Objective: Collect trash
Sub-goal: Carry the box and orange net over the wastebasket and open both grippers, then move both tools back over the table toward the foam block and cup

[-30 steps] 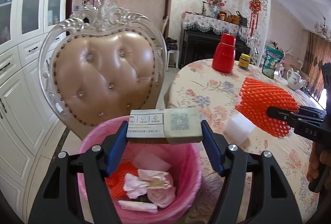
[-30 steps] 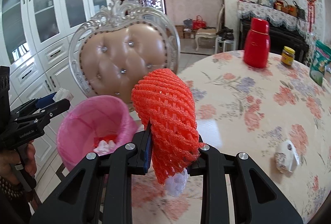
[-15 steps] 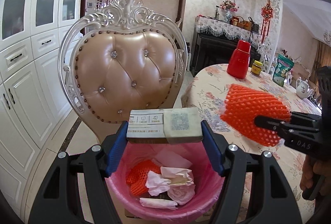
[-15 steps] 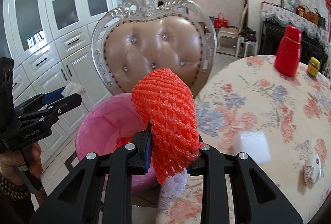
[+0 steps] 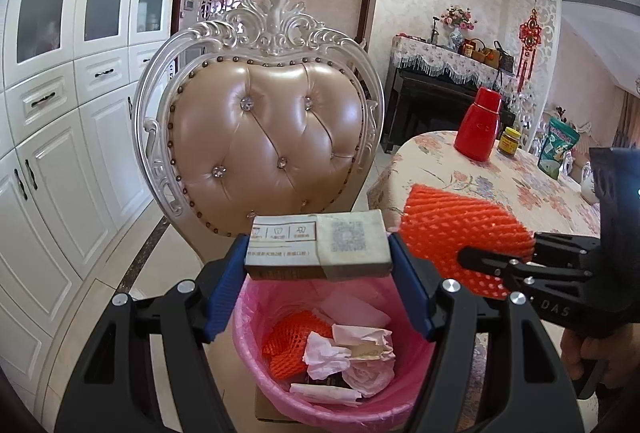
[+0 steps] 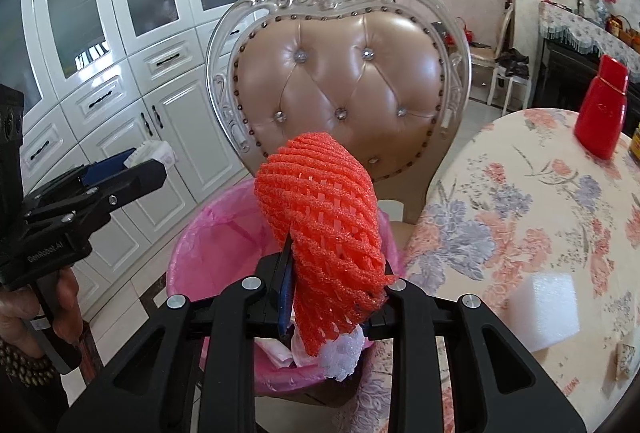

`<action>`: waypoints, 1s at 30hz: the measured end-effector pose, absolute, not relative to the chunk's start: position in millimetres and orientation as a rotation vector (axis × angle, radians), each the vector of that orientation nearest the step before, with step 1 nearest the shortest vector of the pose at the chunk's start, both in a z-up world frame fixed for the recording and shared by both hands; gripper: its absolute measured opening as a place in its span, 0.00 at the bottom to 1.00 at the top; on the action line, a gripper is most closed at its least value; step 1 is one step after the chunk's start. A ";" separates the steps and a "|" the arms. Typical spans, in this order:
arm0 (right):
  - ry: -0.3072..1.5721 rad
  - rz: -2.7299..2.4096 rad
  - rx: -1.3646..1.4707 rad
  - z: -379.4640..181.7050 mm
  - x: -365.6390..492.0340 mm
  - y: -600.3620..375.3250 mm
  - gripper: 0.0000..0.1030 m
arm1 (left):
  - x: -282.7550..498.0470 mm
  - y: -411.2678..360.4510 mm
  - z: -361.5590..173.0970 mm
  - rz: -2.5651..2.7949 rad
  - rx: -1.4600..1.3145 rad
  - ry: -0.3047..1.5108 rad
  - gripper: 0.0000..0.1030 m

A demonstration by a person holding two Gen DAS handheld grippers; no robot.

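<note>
Left wrist view: left gripper clamped on a small cardboard box, long axis crosswise between the blue pads, sitting directly above the open mouth of the pink-lined bin. Drop line looks clear, straight down. Right gripper pinched tight on the orange foam net; net stands upright, over the bin's table-side rim rather than its centre, so left is the better placed of the two. White foam block sits on the floral table, well apart. Bin base cut off; whether the white foam bit under the net is gripped, can't tell.
</note>
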State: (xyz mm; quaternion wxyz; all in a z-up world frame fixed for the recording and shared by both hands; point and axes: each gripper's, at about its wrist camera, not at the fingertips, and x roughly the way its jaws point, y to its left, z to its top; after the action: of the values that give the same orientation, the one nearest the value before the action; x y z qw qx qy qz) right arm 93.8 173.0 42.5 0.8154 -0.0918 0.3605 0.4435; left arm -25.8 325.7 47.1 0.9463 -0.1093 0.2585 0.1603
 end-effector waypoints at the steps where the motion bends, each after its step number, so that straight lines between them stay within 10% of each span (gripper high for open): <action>1: 0.773 0.948 -0.197 41.1 94.0 175.1 0.25 | -25.5 326.4 46.7 0.326 -0.221 0.528 0.65; 30: 0.772 0.844 -0.180 28.3 112.5 135.4 0.66 | -6.4 308.9 43.0 0.301 -0.230 0.546 0.74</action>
State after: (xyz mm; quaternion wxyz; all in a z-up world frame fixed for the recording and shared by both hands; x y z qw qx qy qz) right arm 112.5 135.4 28.3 0.8371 -0.0849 0.3648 0.3987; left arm -6.4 308.9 43.0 0.9453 -0.1130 0.2681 0.1476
